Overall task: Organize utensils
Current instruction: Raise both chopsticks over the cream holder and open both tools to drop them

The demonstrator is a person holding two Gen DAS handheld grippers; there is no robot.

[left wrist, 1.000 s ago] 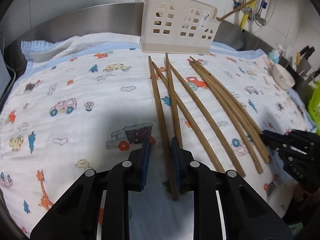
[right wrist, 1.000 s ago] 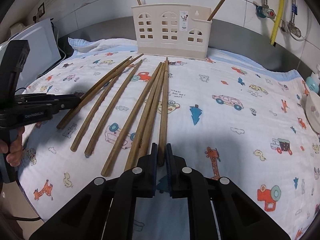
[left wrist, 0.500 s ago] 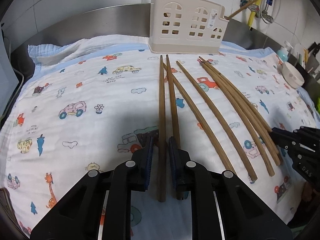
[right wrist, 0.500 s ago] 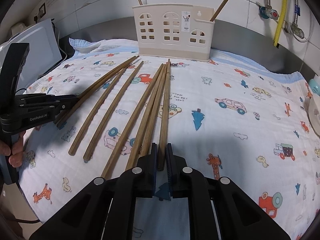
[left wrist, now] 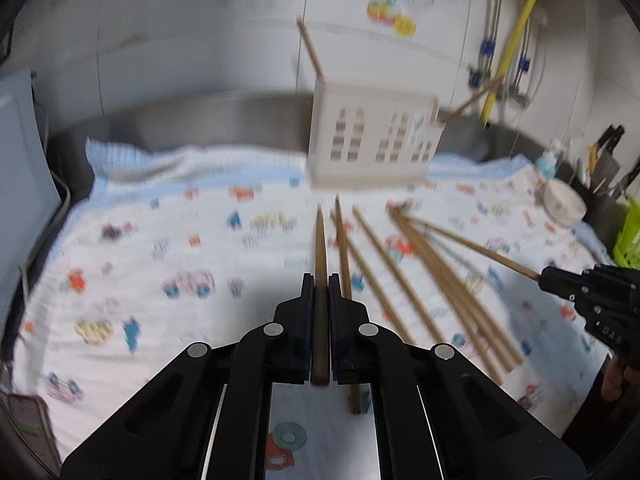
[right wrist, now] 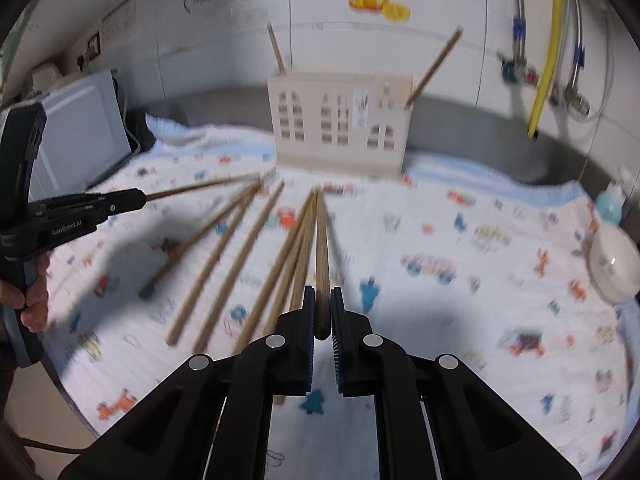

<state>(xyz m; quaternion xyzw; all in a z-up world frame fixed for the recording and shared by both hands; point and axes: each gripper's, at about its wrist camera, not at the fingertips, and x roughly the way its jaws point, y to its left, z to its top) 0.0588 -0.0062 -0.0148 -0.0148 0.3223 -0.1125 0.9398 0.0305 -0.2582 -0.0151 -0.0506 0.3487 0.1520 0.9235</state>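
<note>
Several long wooden chopsticks (left wrist: 436, 280) lie on a printed cloth (left wrist: 160, 248); they also show in the right wrist view (right wrist: 224, 260). My left gripper (left wrist: 319, 284) is shut on one chopstick (left wrist: 320, 248), lifted and pointing at the cream utensil holder (left wrist: 372, 140). My right gripper (right wrist: 321, 298) is shut on another chopstick (right wrist: 322, 248), lifted toward the holder (right wrist: 340, 124). Each gripper shows in the other's view, the right one (left wrist: 592, 292) and the left one (right wrist: 80, 208), with its chopstick sticking out. The holder has two chopsticks standing in it.
A white bowl (left wrist: 564, 204) and a blue bottle (right wrist: 610, 204) sit at the cloth's right edge. A white appliance (right wrist: 80, 132) stands at the left. A steel rim and tiled wall with pipes (right wrist: 548, 48) lie behind the holder.
Both grippers have closed on a chopstick each and lifted them off the cloth, tilting up toward the holder. The views are blurred by motion.
</note>
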